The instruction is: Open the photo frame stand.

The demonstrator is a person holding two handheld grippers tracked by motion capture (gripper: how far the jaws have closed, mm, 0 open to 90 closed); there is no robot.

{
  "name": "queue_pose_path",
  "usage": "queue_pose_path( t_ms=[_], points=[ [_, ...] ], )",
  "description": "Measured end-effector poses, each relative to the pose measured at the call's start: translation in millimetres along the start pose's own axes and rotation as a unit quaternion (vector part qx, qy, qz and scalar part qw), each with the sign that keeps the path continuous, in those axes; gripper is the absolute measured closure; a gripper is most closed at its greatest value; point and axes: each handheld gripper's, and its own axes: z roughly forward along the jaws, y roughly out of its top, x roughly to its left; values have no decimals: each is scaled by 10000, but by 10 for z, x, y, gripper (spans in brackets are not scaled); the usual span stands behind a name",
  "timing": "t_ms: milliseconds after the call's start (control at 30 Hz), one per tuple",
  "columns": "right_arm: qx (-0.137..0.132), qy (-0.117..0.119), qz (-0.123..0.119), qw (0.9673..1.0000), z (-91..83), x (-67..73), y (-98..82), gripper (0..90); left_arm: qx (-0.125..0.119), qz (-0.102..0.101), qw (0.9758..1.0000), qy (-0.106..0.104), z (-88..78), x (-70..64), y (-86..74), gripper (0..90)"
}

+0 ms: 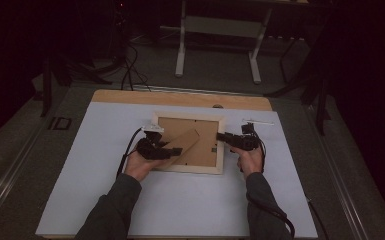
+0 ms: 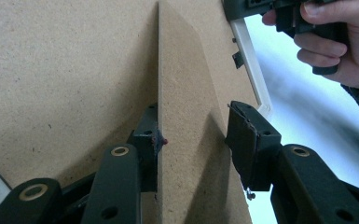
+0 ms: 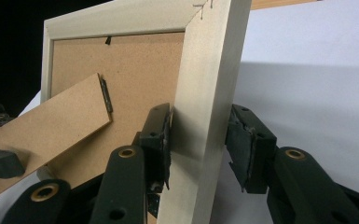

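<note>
On the desk point(image 1: 105, 200), a picture frame point(image 1: 190, 169) is laid face down. Its right rail is straddled by the right claw point(image 3: 198, 140), one jaw touching, not clamped. Left of that rail, the hinged stand point(image 2: 186, 116) is straddled by the parted left claw point(image 2: 193, 140), its long axis running away between the jaws.

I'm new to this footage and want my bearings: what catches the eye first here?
A pale wooden picture frame lying face down mid-table on the white sheet, its brown backing up. The left tongs straddle the frame's fold-out stand, which is lifted edge-on; the right tongs bracket the frame's right rail.
</note>
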Motion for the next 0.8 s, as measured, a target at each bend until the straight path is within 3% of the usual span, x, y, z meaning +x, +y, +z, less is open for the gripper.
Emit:
queue_pose_path(
  t_ms=[400,800],
  points=[
    [-19,-11,-84,10000,-20,24,4,605,139,32,9999,20,-3,9,4,607],
    [-38,-133,-283,9995,-71,81,64,609,75,142,9998,125,-10,-20,36,630]
  ],
)
